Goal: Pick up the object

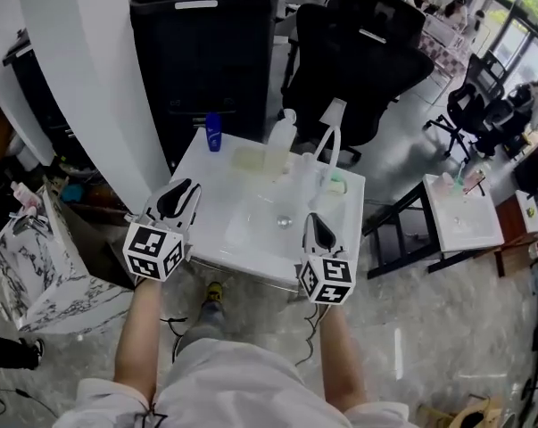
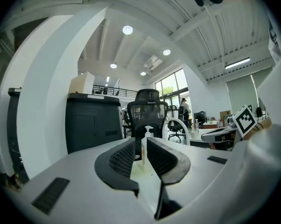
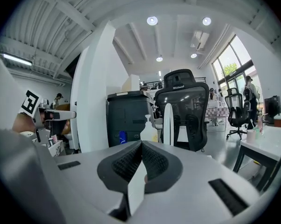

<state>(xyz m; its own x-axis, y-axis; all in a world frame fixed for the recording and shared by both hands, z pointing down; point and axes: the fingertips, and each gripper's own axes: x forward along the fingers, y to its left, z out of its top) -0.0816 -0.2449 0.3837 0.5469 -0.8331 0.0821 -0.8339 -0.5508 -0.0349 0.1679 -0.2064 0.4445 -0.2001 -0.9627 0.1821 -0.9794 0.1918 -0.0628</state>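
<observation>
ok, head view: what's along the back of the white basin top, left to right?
blue bottle → clear pump bottle → white arched faucet. The small green item by the faucet's base overlaps it, so it is left out.

Clear pump bottle [image 1: 280, 143] with pale yellowish liquid, standing upright at the back edge of the white basin top [image 1: 217, 190], small blue bottle [image 1: 213, 132] upright near its left, apart

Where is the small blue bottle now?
In the head view, the blue bottle stands at the white table's far-left corner, left of the pump bottle and before the black cabinet.
</observation>
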